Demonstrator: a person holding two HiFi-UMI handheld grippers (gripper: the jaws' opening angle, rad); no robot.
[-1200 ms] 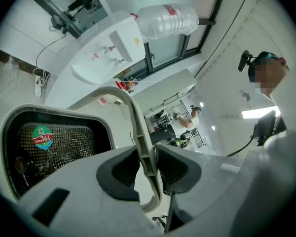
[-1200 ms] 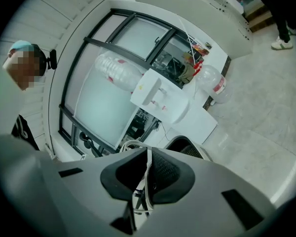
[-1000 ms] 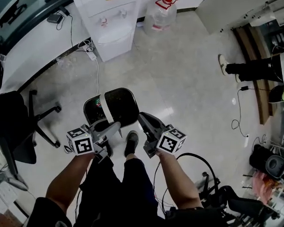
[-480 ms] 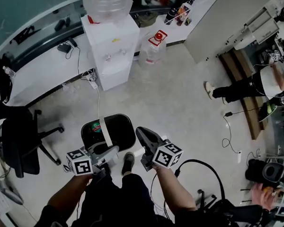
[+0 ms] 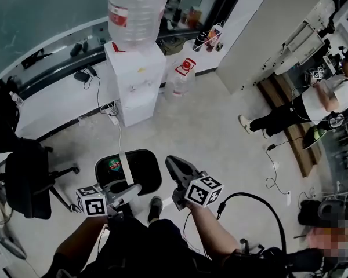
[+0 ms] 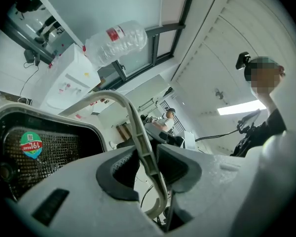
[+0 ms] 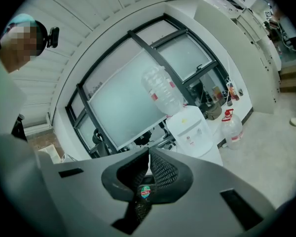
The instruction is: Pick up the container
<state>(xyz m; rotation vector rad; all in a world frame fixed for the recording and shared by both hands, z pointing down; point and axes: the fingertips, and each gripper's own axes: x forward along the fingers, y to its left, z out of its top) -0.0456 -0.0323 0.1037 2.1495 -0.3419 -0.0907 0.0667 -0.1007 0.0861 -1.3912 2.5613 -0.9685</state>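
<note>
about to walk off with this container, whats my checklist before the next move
1. Left gripper on the white handle: ok, the handle runs between its jaws.
2. Right gripper on the container: ok, its jaws have just been closing and the mesh wall sits between them.
3. Container hanging level: cannot tell.
4. Nothing loose inside: cannot tell, the interior is dark.
5. Way ahead: ok for now, the water dispenser stands well apart from the container.
6. Footing: not ok, a black cable loops on the floor beside the person's right leg and could likely trip them.
</note>
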